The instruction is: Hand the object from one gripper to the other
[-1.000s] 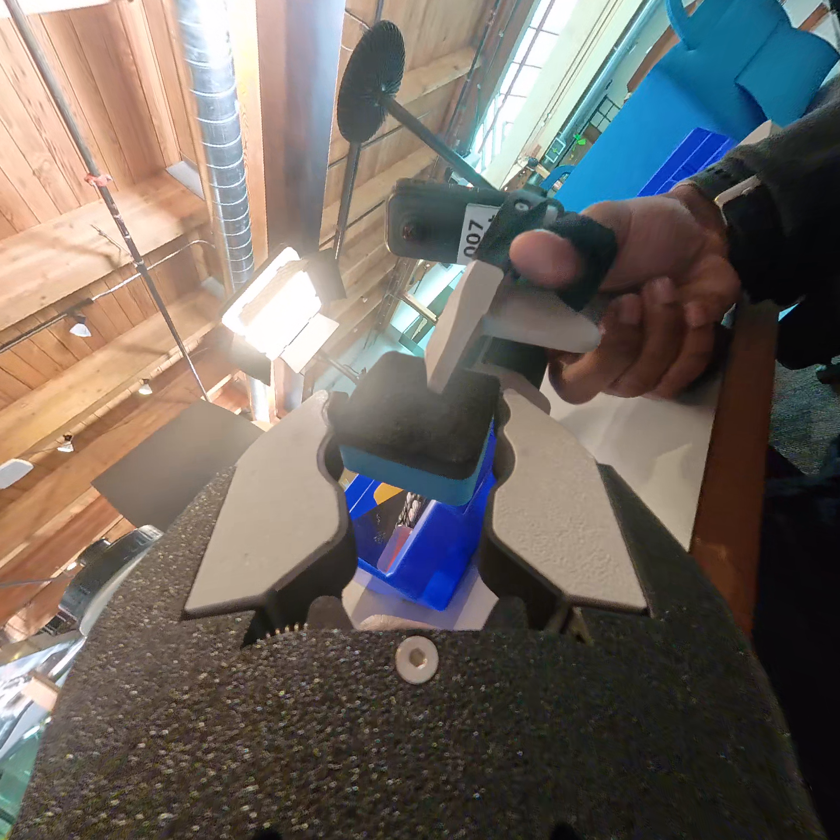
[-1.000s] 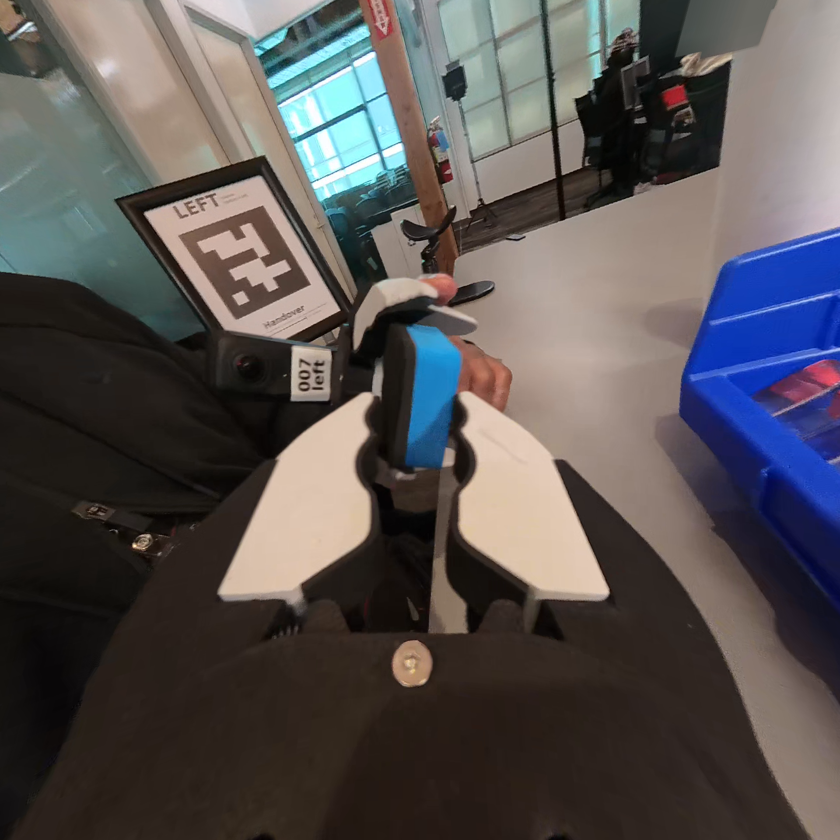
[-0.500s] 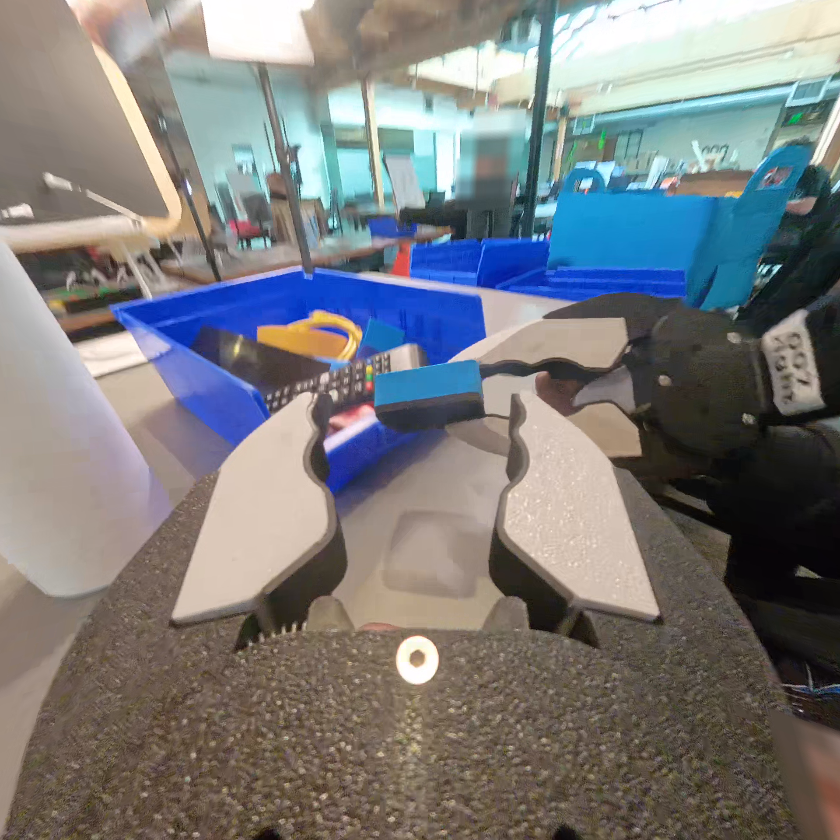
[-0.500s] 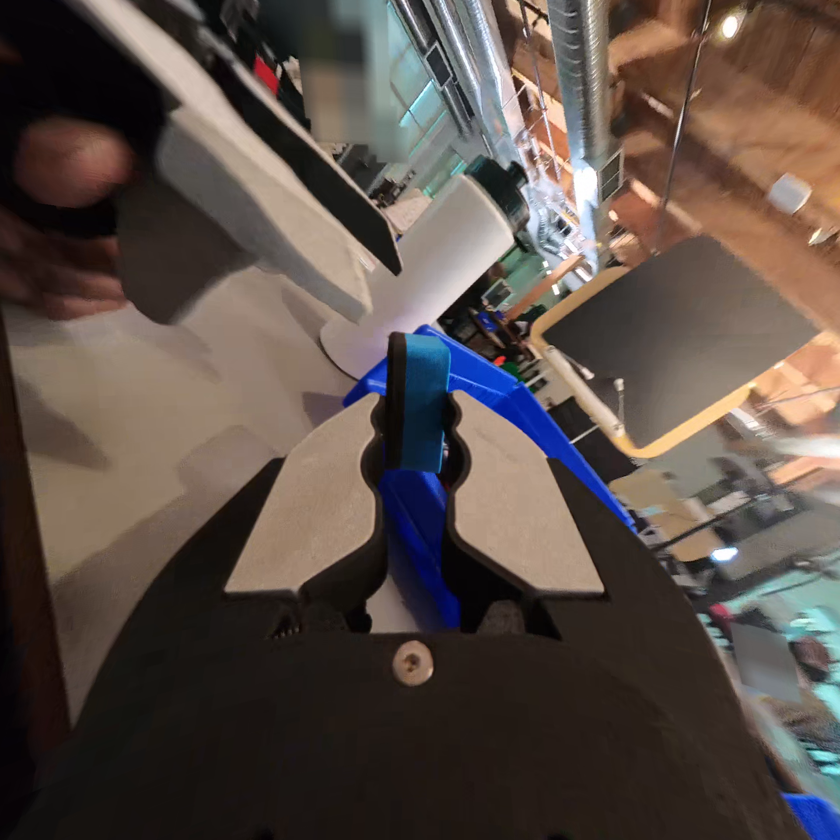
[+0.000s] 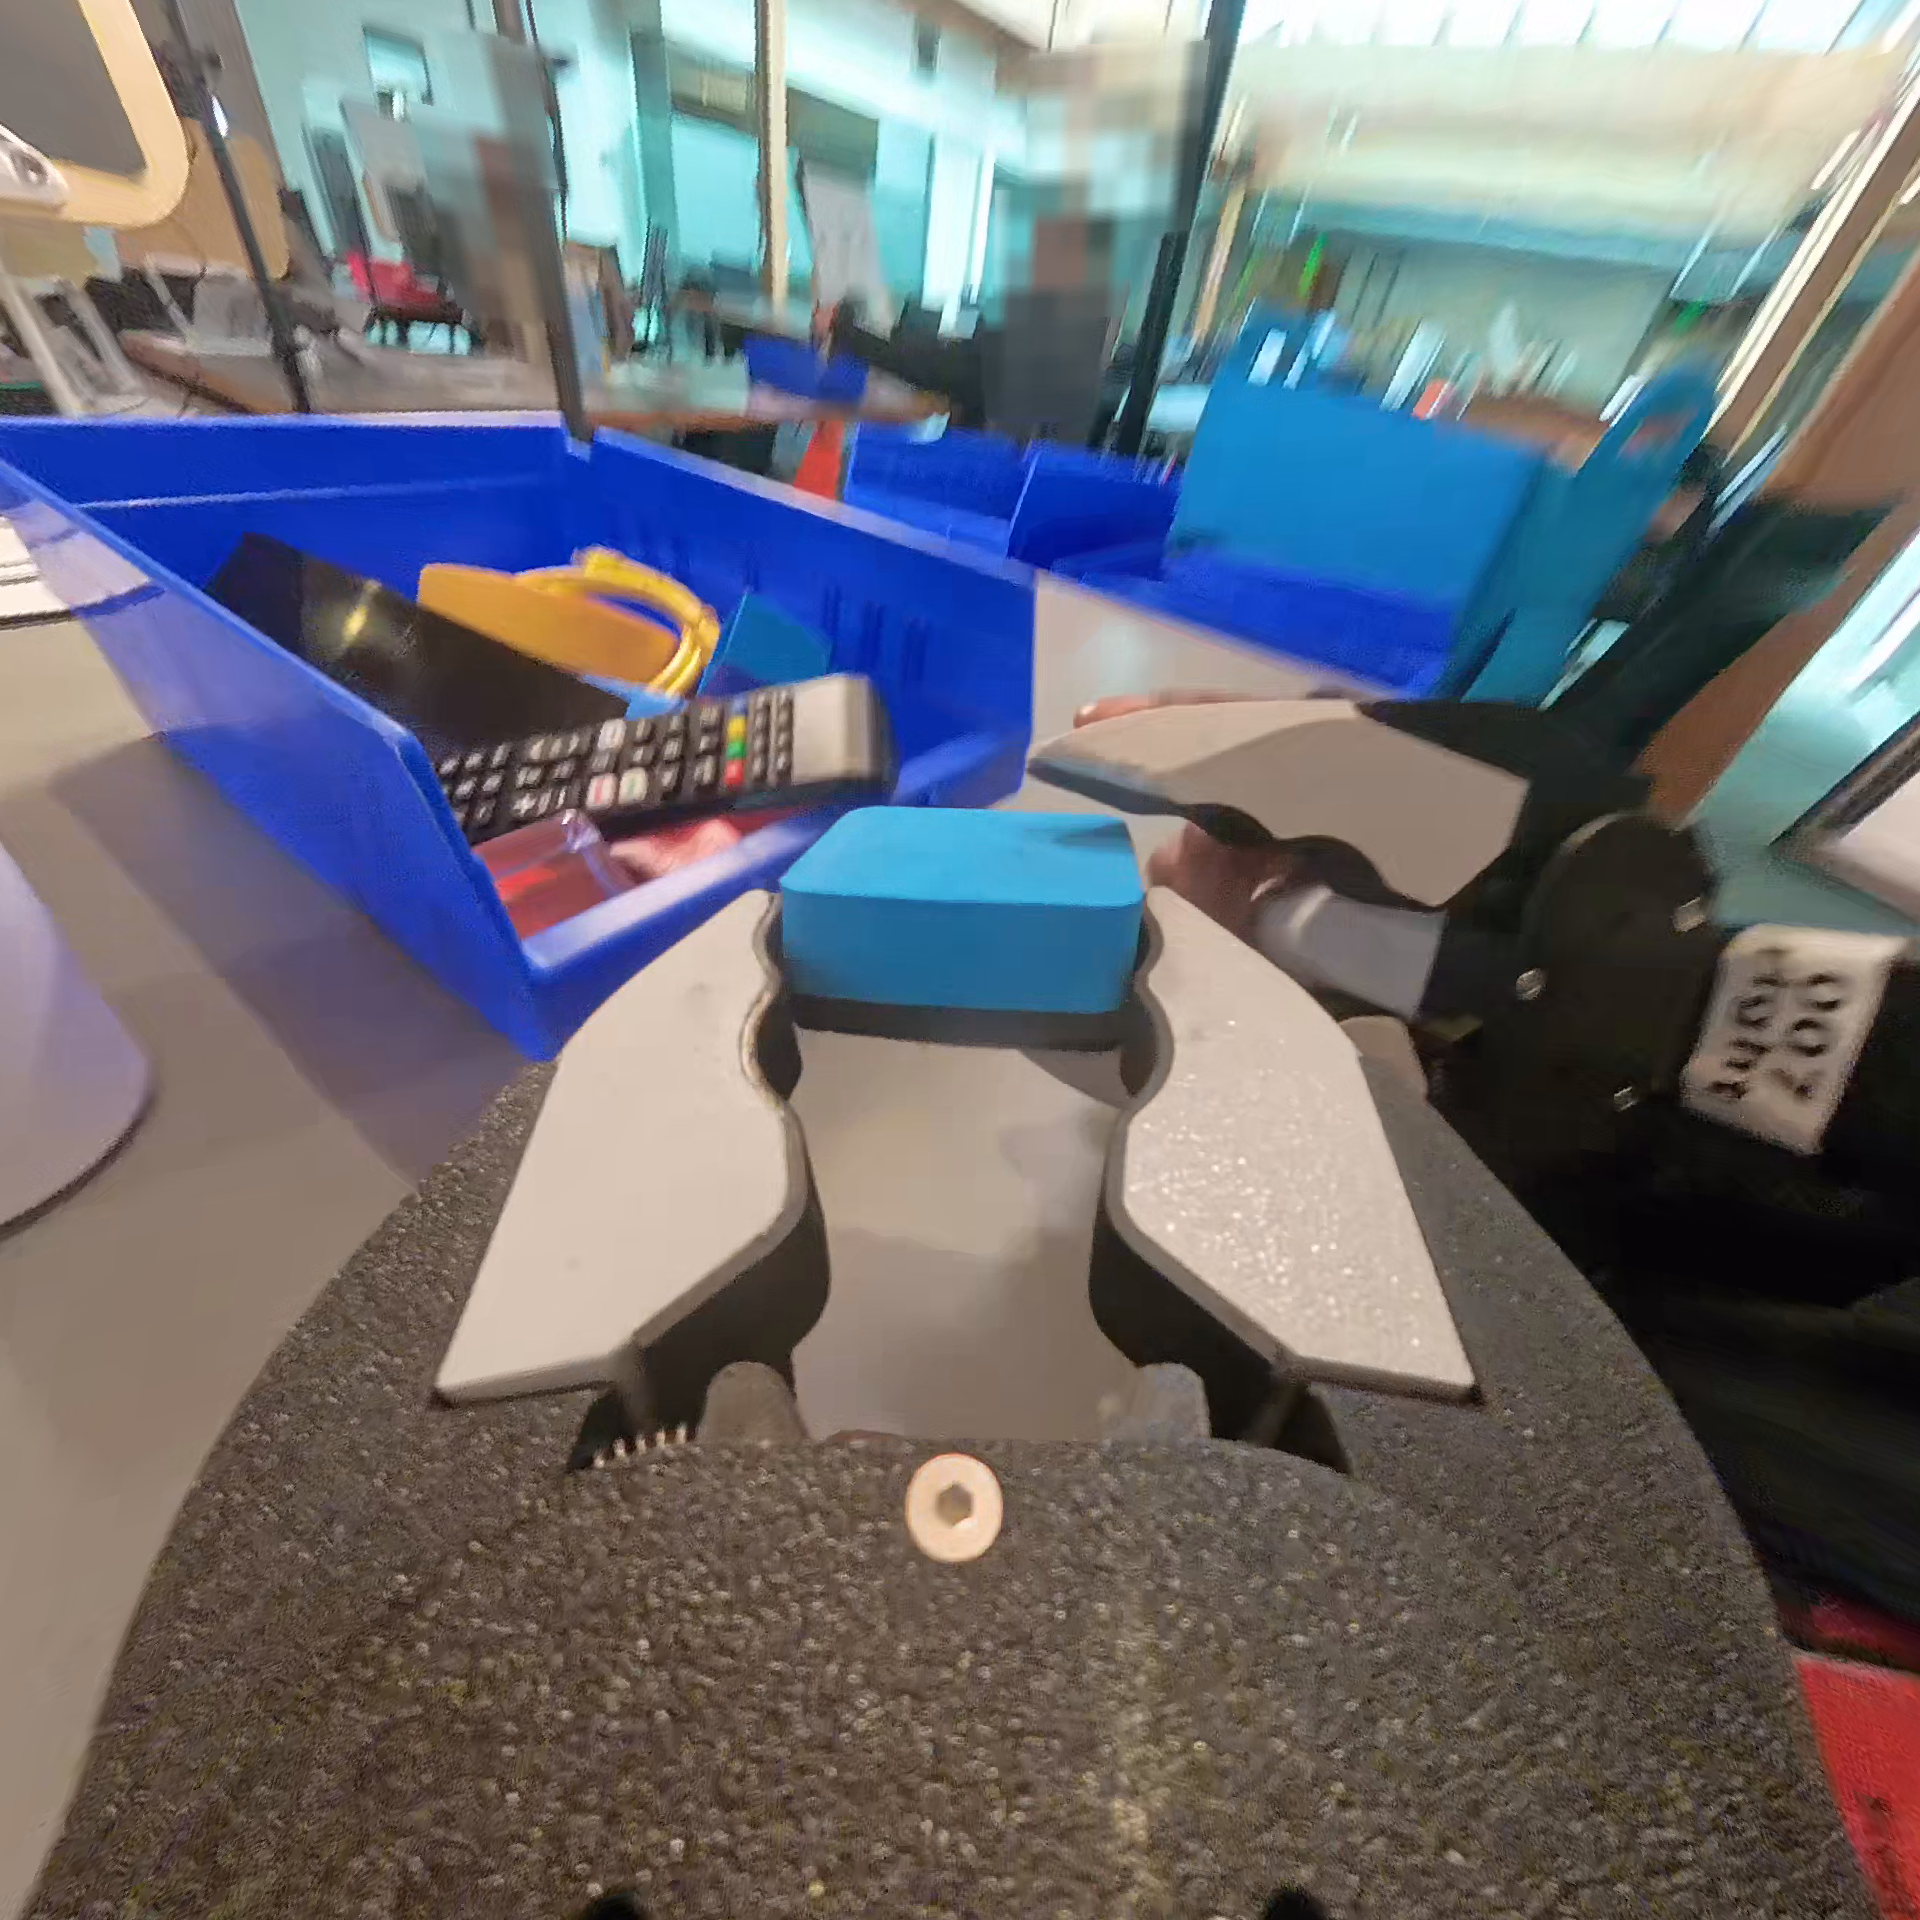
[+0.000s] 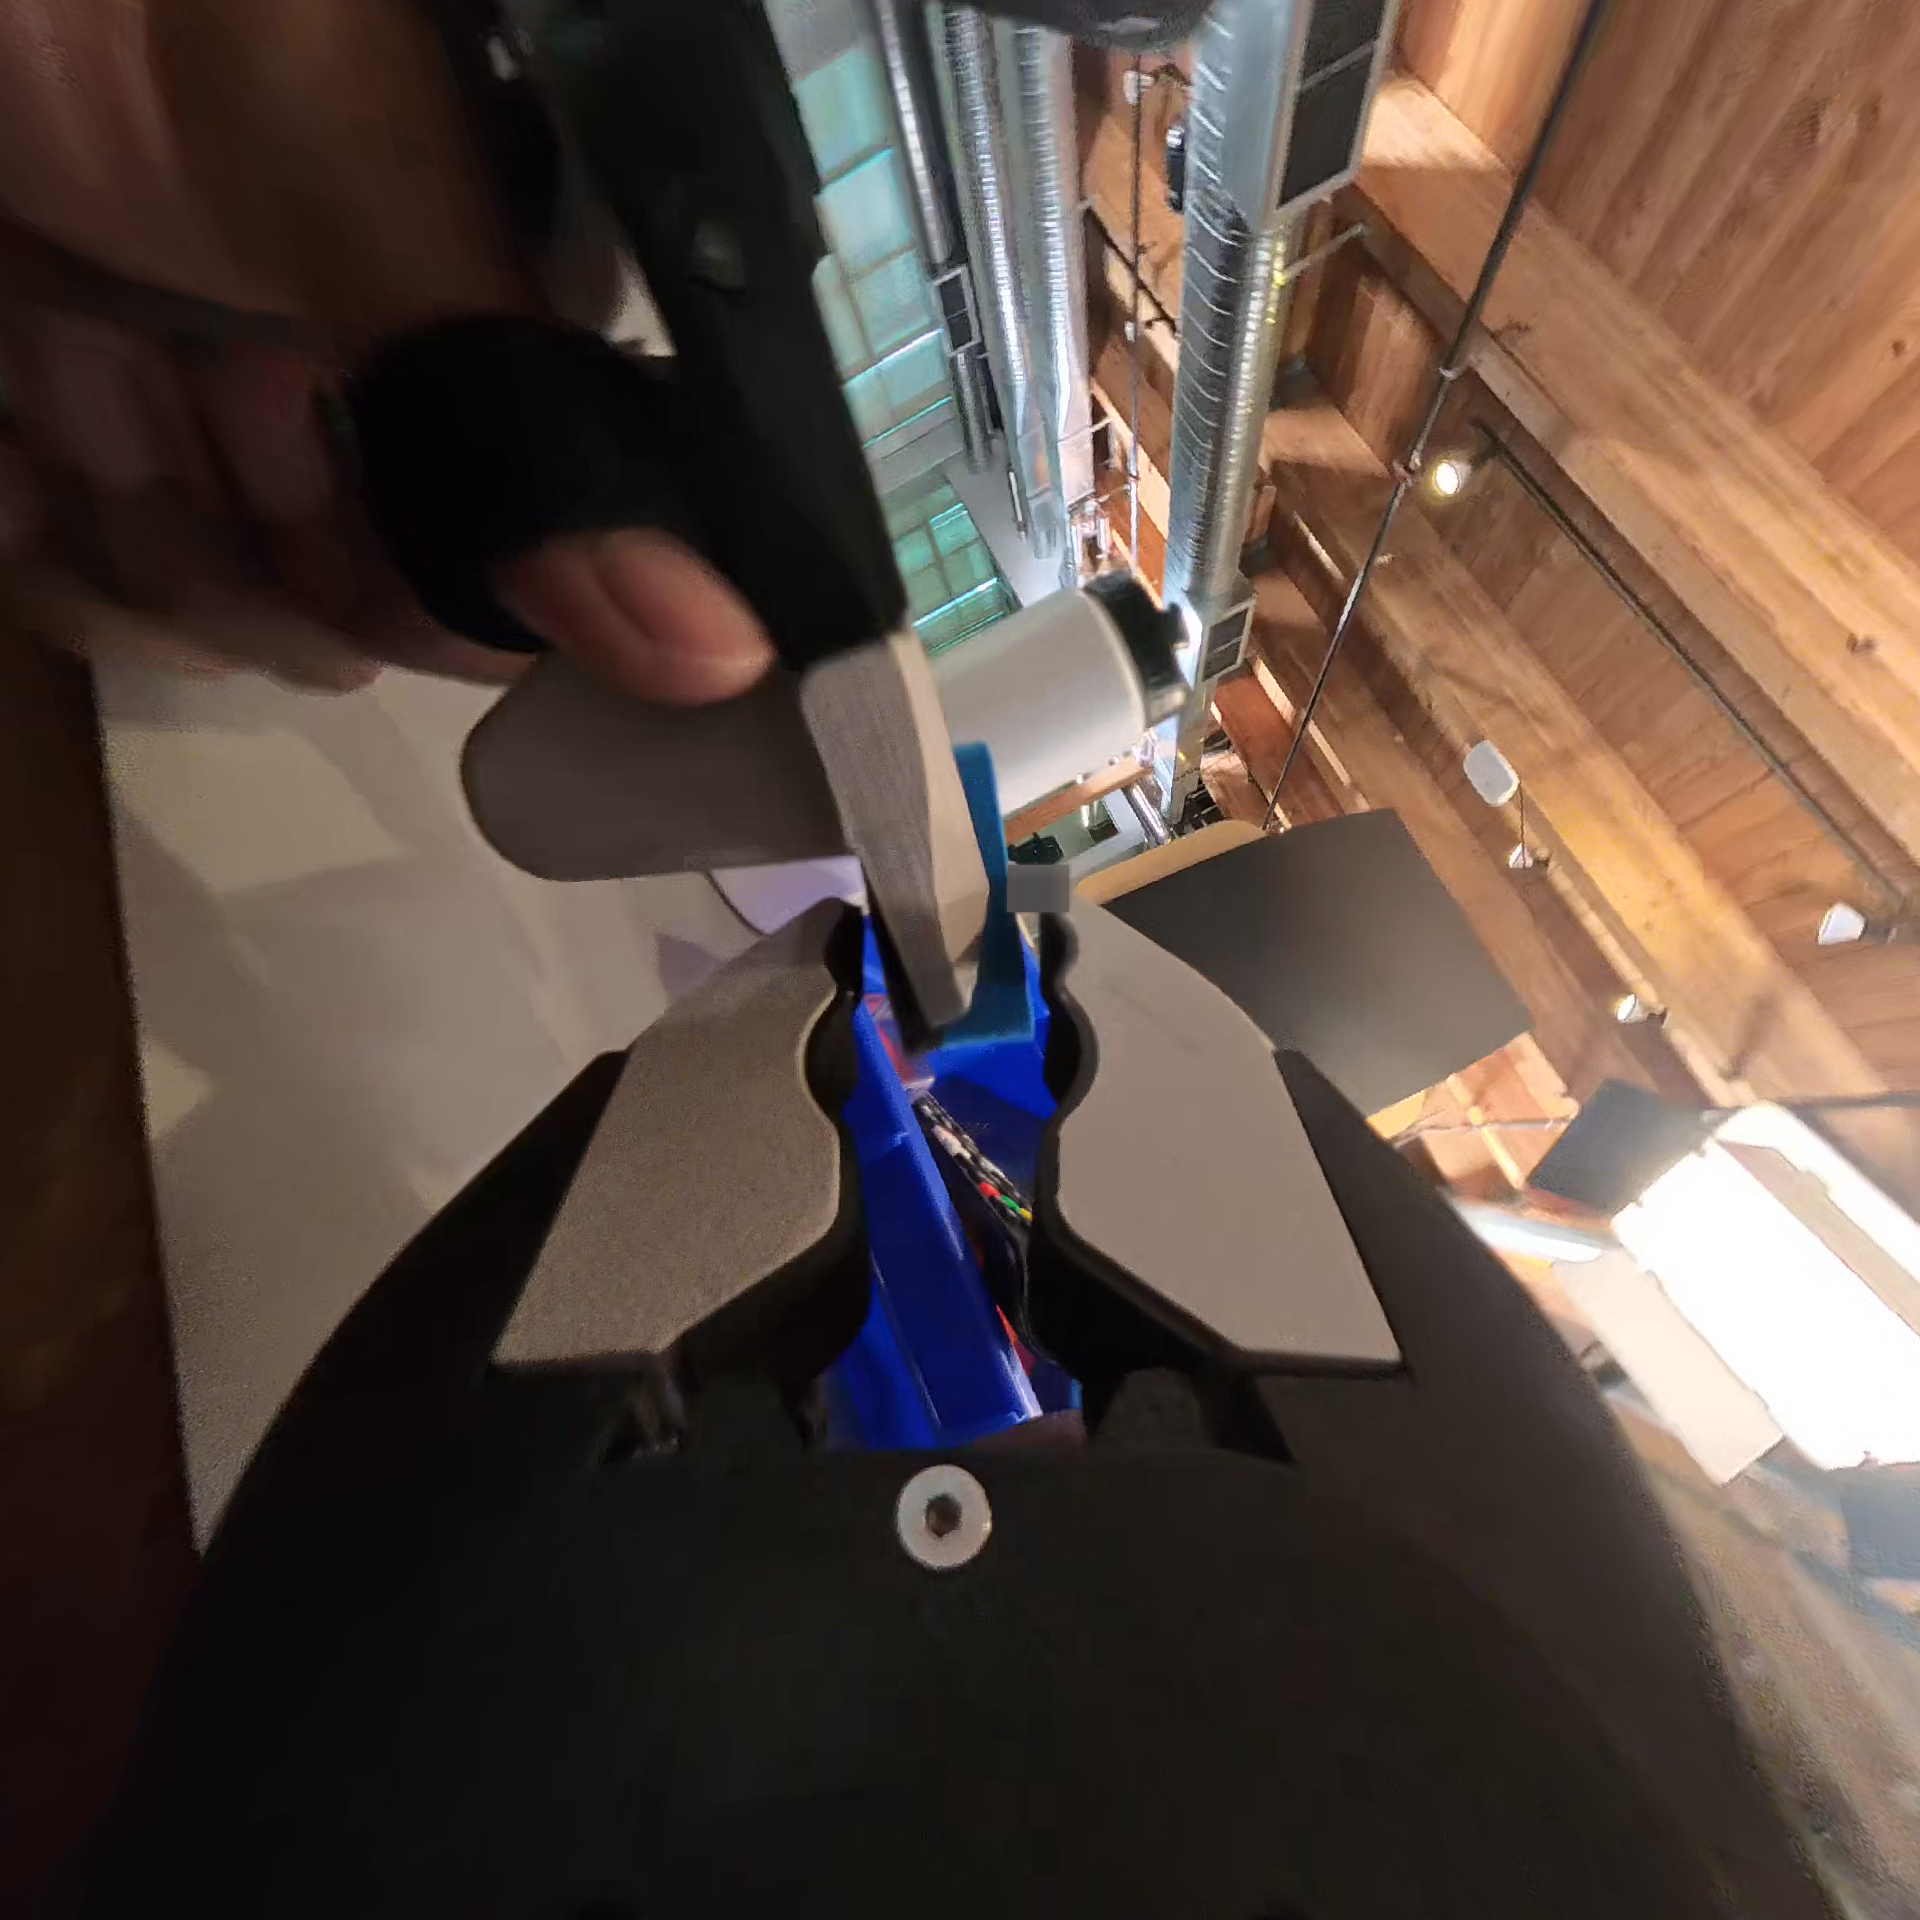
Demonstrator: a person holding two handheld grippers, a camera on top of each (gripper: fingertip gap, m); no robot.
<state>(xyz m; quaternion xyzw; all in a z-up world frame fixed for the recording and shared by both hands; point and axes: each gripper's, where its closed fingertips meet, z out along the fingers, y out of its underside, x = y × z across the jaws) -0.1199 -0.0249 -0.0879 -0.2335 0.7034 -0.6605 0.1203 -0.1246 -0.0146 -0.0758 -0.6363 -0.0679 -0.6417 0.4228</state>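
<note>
The left gripper has its jaws clamped on the blue-and-black sponge block by its side edges, up over the grey bench. The right gripper sits just right of it with jaws spread, nothing in them. Behind that there's the blue bin with a remote poking over its rim.

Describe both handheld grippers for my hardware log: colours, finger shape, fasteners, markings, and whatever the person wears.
Left gripper and right gripper match: grainy black bodies, flat grey fingers with wavy, black-edged inner sides, and a silver hex screw at centre. A white label with dark print sits on the right gripper. A black strap wraps the hand.
</note>
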